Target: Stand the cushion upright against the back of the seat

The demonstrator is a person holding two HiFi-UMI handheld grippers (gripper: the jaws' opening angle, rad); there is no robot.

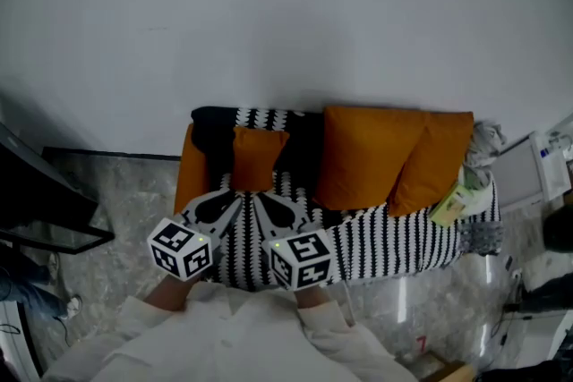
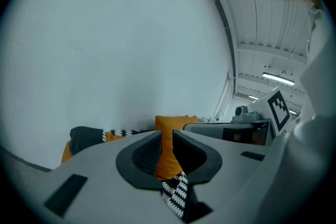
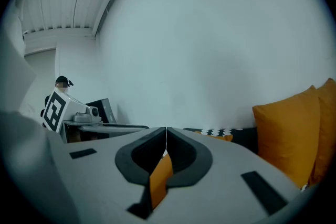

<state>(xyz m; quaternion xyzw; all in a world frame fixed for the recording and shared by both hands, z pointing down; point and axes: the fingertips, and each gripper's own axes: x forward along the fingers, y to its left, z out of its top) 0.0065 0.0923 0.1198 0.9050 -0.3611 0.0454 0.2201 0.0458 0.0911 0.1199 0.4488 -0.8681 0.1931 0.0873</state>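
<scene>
Pale sleeves [image 1: 224, 335], two of them, fill the bottom edge of the head view, and a gripper with a marker cube reaches forward from each toward one sofa [image 1: 403, 241] under a black-and-white patterned cover. At its left end a dark throw [image 1: 213, 131] drapes the backrest. One small orange cushion [image 1: 258, 158] stands just right of that, upright on the seat with its top up by the dark back; whether it leans on the back I cannot tell. Both grippers meet at its lower edge. The left gripper [image 1: 236, 200] is clamped on the cushion, with orange fabric filling the narrow gap between its jaws in the left gripper view. The right gripper [image 1: 260, 198] is pinched nearly tip to tip, with a thin fold of the same orange fabric caught between the jaws. Further right, two large orange cushions [image 1: 365, 155] [image 1: 437, 158] lean side by side against the back, touching each other and apart from the small one. That makes three cushions in all.
</scene>
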